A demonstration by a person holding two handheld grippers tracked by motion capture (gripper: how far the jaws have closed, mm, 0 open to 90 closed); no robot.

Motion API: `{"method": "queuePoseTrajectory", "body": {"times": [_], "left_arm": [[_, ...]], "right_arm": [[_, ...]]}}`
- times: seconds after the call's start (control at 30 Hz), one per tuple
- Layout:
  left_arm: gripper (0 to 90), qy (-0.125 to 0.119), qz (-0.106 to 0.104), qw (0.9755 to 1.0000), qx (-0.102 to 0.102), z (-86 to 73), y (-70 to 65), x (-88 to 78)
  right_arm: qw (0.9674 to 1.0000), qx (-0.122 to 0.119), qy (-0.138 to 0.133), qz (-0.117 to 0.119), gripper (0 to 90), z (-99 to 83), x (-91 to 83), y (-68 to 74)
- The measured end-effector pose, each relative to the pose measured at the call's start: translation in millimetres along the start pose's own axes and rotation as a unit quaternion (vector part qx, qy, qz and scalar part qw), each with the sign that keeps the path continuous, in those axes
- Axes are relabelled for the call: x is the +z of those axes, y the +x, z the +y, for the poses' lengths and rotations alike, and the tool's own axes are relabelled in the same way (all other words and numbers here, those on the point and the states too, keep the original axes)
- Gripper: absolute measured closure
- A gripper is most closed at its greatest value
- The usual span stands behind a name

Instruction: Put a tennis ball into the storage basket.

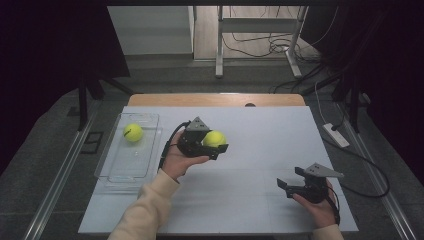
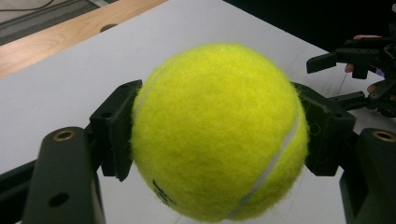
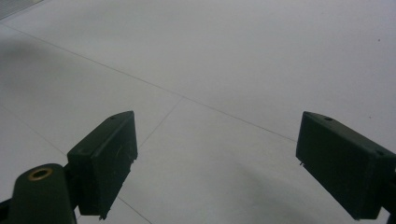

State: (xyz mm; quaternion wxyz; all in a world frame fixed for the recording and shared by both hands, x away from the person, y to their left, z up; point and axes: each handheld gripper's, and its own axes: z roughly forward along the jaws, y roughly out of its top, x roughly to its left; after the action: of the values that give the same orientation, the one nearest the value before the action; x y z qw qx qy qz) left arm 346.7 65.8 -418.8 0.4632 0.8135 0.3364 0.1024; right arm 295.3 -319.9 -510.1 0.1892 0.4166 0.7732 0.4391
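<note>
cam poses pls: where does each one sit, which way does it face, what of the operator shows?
High view: above the person's side, facing forward and down on the table; both forearms, left gripper, right gripper, tray.
Left gripper view: on the left gripper, looking along its jaws, clamped on a ball; the other hand's fingers far right.
Right gripper view: on the right gripper, facing bare table; open jaws.
Shared: the held ball shows in high and left gripper views.

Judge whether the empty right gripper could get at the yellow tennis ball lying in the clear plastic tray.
Probably not directly: the tennis ball in the tray lies far left, and the left gripper, clamped on another ball, sits between it and the right gripper.
</note>
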Motion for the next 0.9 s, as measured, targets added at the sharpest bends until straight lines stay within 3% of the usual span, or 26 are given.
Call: {"method": "queuePoseTrajectory", "body": {"times": [0.9], "left_arm": [[26.5, -0.021, 0.013, 0.9997, -0.008, 2.3, 9.0, -21.1]], "right_arm": [[1.0, 0.002, 0.0, 0.0, 12.6, -0.2, -0.4, -0.5]]}}
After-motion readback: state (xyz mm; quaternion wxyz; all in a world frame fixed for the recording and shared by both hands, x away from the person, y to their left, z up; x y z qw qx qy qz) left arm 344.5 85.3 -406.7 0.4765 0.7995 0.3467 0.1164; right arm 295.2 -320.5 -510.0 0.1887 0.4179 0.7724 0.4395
